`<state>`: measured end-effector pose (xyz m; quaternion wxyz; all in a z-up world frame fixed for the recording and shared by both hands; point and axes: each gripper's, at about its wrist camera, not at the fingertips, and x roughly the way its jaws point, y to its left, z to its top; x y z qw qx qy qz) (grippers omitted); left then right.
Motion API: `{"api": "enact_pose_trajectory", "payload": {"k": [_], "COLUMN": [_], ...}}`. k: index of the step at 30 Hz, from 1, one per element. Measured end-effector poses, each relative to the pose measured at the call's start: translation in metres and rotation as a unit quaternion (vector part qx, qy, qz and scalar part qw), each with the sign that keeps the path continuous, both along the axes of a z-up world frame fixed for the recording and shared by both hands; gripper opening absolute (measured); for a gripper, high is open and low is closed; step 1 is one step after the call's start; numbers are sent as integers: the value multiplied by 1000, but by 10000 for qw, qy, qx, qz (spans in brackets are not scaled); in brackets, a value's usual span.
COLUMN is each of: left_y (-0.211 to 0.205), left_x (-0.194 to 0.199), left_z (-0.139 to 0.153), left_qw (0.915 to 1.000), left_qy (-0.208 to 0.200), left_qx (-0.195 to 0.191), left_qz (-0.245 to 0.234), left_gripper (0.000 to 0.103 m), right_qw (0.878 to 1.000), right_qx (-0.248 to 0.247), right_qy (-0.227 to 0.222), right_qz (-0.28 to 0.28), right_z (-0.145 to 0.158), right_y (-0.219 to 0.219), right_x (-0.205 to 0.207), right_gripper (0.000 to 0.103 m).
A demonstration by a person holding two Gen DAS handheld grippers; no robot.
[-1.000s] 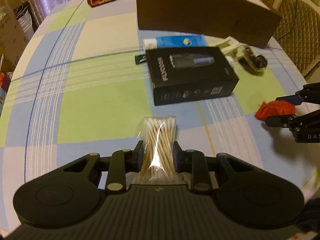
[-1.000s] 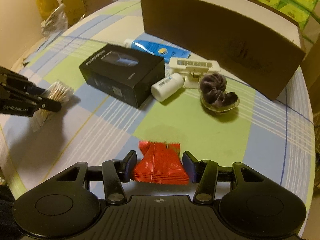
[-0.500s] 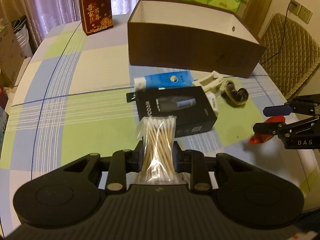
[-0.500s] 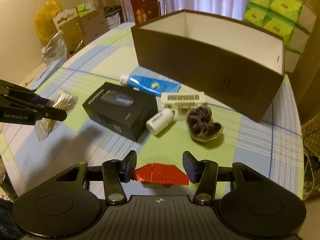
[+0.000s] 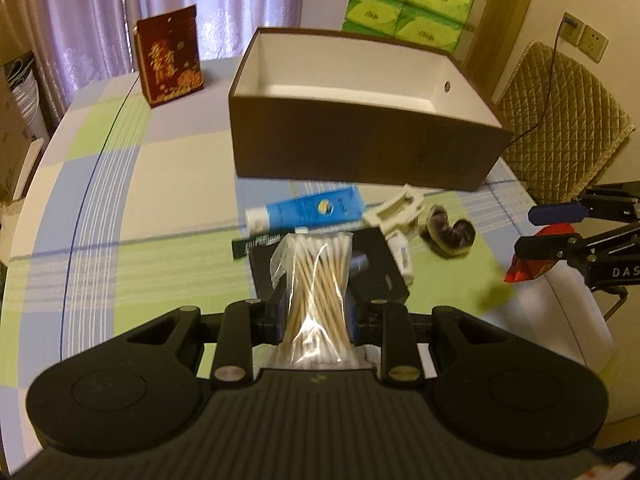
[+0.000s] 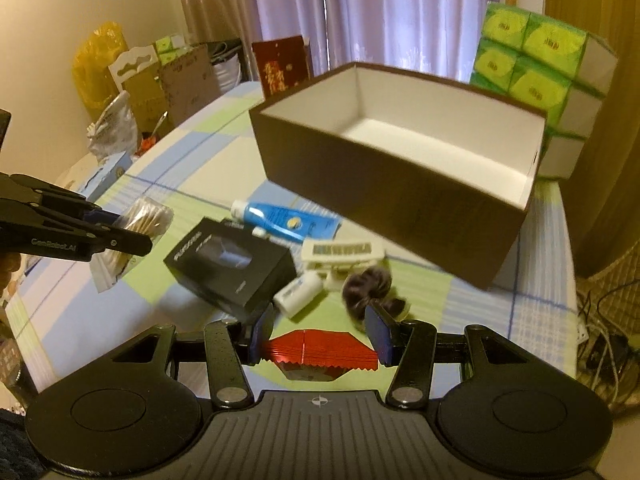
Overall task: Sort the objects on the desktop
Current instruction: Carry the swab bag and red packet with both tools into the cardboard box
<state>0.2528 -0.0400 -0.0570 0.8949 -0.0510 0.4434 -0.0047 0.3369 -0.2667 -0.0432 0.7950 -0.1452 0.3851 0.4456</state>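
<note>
My left gripper is shut on a clear bag of cotton swabs, held up above the table; the same bag shows at the left of the right wrist view. My right gripper is shut on a red foil packet, also lifted; that packet hangs at the right of the left wrist view. A brown open box with a white inside stands ahead, empty as far as I see. On the cloth lie a black carton, a blue tube, a white clip, a small white bottle and a dark hair scrunchie.
A red patterned box stands at the table's far left. Green tissue packs are stacked behind the brown box. A quilted chair sits at the right edge. Bags and cartons crowd the floor beyond the table.
Both grippers have risen from the table with their loads, the swab bag and the red packet. The brown box's white inside now shows from above.
</note>
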Motion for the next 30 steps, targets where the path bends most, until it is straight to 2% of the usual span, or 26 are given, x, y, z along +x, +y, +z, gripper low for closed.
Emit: {"api": "enact_pose_trajectory", "payload": {"k": [16,30], "left_y": [9,14], "left_x": [91,179], "left_z": [46,67], "left_qw": [9978,9960], "left_qy": [-506,-597], "left_qx": [71,186], "left_qz": [-429,-633], "left_gripper": [23,23], "right_qw": [9979,9968], "right_qx": [70,146], "right_qy": [-625,-771], "right_qz": [138,-171], "right_z": [52,78], "right_y": [22,57], "right_x": [58,140], "right_gripper": [48,48]}}
